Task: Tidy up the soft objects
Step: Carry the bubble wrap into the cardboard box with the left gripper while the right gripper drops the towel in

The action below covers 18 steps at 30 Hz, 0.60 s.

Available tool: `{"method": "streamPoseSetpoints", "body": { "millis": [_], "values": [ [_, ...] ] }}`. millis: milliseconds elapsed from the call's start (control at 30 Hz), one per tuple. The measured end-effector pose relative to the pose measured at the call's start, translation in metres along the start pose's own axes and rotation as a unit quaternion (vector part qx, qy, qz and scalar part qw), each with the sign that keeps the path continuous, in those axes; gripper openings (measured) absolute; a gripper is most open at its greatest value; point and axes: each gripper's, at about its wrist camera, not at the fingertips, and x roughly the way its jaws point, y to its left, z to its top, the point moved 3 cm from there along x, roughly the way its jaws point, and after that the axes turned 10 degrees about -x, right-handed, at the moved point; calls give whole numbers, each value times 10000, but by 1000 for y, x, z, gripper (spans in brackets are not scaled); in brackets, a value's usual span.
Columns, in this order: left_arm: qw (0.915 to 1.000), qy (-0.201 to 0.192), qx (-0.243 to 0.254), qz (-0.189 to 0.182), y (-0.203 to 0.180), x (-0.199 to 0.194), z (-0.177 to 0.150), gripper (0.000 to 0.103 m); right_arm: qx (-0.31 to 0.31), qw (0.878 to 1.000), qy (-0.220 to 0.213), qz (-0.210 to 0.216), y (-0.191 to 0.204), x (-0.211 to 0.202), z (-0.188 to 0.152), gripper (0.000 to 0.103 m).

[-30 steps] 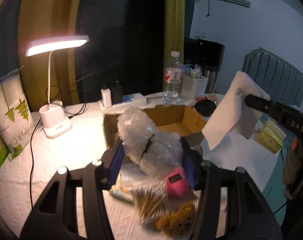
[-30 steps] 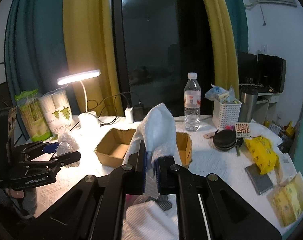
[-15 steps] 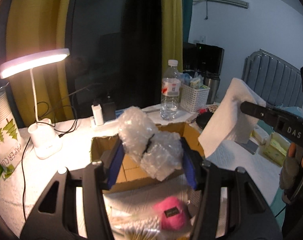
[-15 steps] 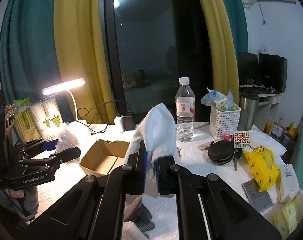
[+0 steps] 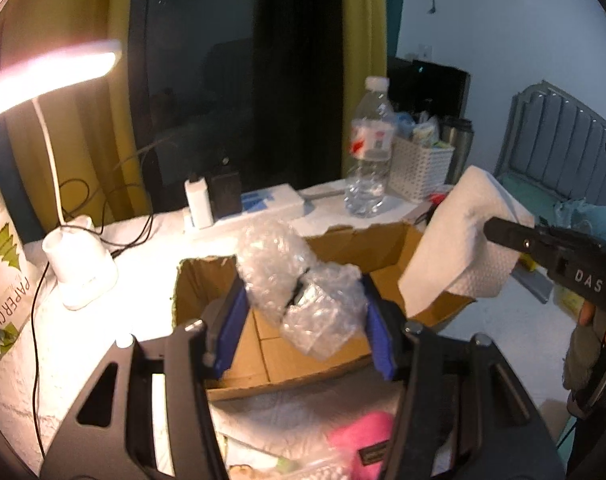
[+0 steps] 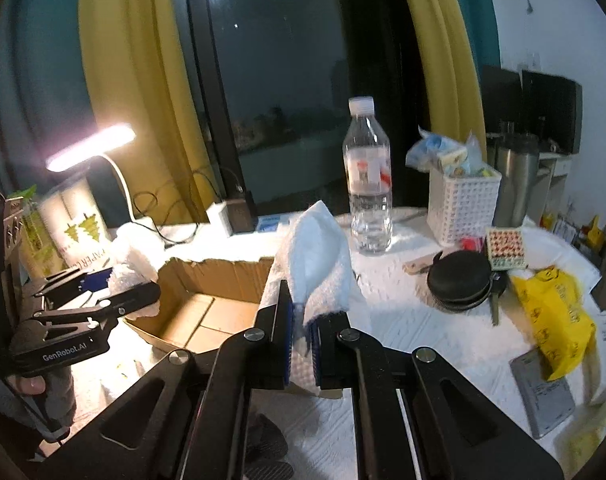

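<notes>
My left gripper (image 5: 303, 308) is shut on a crumpled wad of clear bubble wrap (image 5: 303, 280) and holds it over the open cardboard box (image 5: 383, 244). My right gripper (image 6: 302, 320) is shut on a white folded towel (image 6: 317, 264), held at the box's right edge (image 6: 207, 276). The towel also shows in the left wrist view (image 5: 459, 248), and the left gripper with its bubble wrap shows at the left of the right wrist view (image 6: 135, 292). A pink soft object (image 5: 363, 440) lies on the table below the left gripper.
A lit desk lamp (image 5: 79, 272) stands left of the box. Behind the box are a water bottle (image 6: 369, 176), a charger (image 5: 199, 200) and a white basket (image 6: 461, 208). A black round case (image 6: 459, 280), yellow bag (image 6: 555, 316) and grey device (image 6: 543, 392) lie at right.
Both grippers have moved forward toward the box. The bubble wrap now hangs over the box's opening, and the towel has come up to the box's right side.
</notes>
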Motion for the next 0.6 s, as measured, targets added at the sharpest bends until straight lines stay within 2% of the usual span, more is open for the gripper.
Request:
{"method": "streamPoseSetpoints", "body": {
  "millis": [400, 533, 567, 600],
  "values": [
    [9965, 622, -408, 375, 35, 36, -9, 57, 44, 9973, 722, 90, 3, 64, -18, 9],
    [9942, 784, -545, 496, 44, 43, -14, 63, -11, 9949, 1007, 90, 7, 80, -25, 9],
    [9938, 796, -581, 507, 46, 43, -14, 66, -31, 9944, 1049, 84, 8, 81, -25, 12],
    [9937, 793, -602, 517, 47, 42, -14, 69, -54, 9942, 1068, 79, 10, 81, -26, 20]
  ]
}}
